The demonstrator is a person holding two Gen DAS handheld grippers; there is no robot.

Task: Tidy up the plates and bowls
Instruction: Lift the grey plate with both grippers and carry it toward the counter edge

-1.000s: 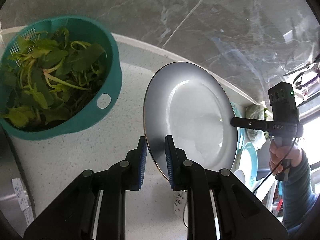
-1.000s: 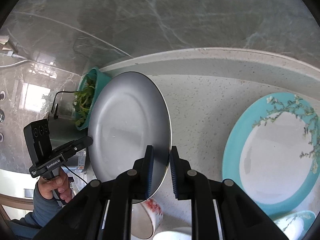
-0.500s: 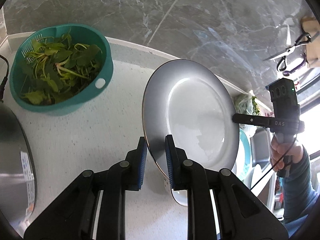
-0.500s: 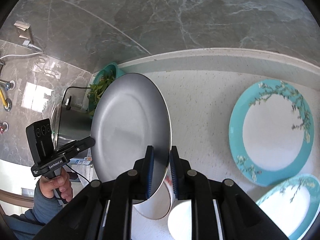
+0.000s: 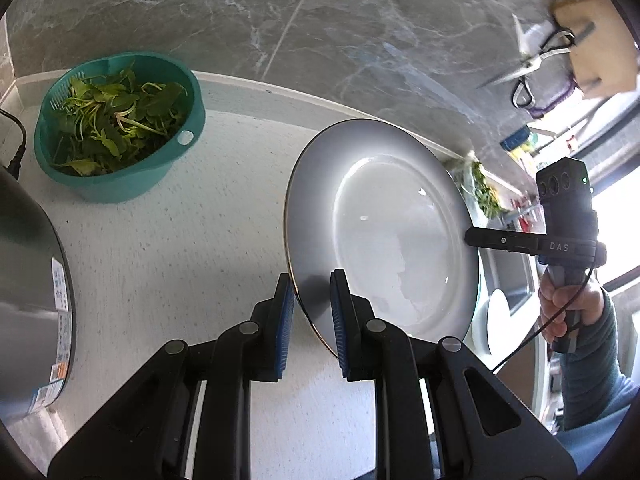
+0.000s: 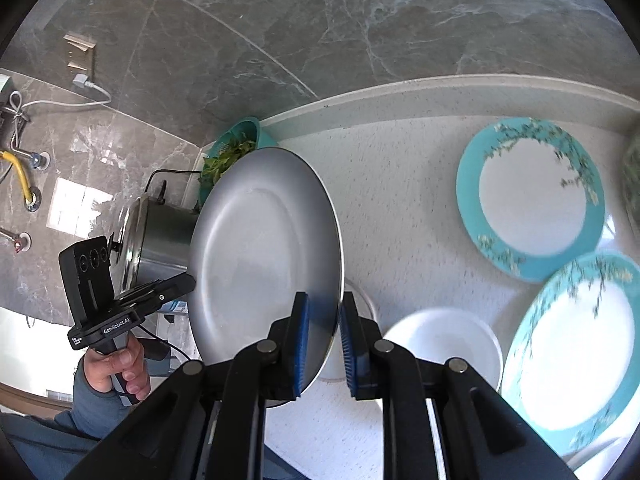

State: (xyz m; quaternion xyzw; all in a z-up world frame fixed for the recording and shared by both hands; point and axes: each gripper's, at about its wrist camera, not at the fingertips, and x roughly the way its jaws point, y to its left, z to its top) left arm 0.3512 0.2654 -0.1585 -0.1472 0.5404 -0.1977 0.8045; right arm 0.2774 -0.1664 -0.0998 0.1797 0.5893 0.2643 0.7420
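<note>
Left wrist view: the white plate (image 5: 384,232) is held on edge above the speckled counter (image 5: 168,240), its near rim clamped between the blue pads of the left gripper (image 5: 311,320). Its opposite rim is pinched by the right gripper (image 6: 322,336), beside two teal-rimmed plates (image 6: 532,200).
</note>
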